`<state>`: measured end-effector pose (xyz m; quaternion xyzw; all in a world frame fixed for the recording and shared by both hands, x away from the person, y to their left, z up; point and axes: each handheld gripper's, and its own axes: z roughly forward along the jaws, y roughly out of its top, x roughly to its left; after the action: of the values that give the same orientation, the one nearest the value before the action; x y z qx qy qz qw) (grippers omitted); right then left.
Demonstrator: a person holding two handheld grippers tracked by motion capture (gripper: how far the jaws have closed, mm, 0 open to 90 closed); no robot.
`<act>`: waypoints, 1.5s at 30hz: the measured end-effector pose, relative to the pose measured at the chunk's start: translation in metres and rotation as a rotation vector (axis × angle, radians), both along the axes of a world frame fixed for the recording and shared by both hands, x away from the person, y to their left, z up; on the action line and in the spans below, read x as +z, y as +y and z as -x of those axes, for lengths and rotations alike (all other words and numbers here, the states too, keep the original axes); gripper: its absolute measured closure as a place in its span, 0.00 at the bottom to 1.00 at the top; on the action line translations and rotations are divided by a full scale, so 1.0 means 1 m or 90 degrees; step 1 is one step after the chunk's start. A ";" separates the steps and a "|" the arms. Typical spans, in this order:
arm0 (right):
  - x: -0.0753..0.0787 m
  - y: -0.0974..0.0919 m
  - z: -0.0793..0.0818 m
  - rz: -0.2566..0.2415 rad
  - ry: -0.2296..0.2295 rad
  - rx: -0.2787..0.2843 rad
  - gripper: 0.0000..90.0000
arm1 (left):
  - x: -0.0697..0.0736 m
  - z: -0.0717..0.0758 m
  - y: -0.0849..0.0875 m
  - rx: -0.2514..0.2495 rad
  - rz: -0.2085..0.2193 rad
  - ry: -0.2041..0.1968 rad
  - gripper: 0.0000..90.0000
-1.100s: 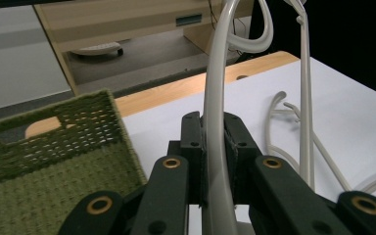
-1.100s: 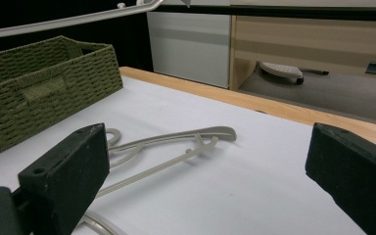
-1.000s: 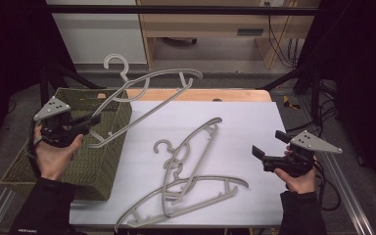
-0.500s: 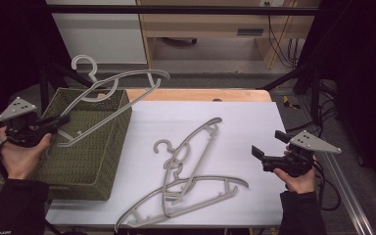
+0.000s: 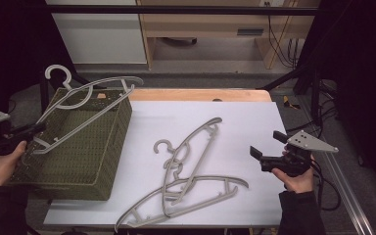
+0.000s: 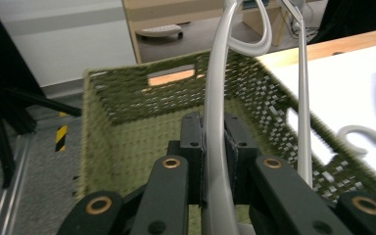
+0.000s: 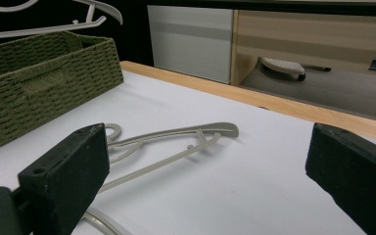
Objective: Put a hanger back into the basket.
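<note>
My left gripper [image 5: 35, 130] is shut on the end of a grey plastic hanger [image 5: 110, 79], at the left edge of the high view. The hanger slants up and right over the green woven basket [image 5: 120, 122]. In the left gripper view the hanger's bar [image 6: 215, 73] is pinched between the black jaws [image 6: 214, 127], above the basket's inside [image 6: 127, 88]. Two more grey hangers lie crossed on the white table, one [image 5: 196, 142] diagonal and one [image 5: 186, 196] near the front edge. My right gripper [image 5: 267, 144] stands open and empty at the table's right, its jaws [image 7: 210, 147] facing a hanger [image 7: 176, 134].
The basket stands on the left part of the white table top [image 5: 235, 122], with a wooden strip [image 5: 200, 94] along the far edge. A wooden cabinet [image 5: 210, 24] and white panel [image 5: 98, 34] stand beyond. A metal rail [image 5: 352, 196] runs along the right side.
My left gripper has carried the hanger to the left and slightly down, so it now hangs over the basket. The right gripper has stayed where it was.
</note>
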<state>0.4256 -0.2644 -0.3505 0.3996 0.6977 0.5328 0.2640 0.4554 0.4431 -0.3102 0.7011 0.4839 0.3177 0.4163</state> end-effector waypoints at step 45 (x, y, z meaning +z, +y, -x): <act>-0.001 0.000 0.000 0.000 0.001 0.000 0.03 | -0.054 -0.012 0.016 0.059 -0.122 0.156 0.90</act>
<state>0.4259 -0.2647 -0.3510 0.4000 0.6977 0.5328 0.2634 0.4670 0.4595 -0.3637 0.7480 0.5303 0.2936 0.2702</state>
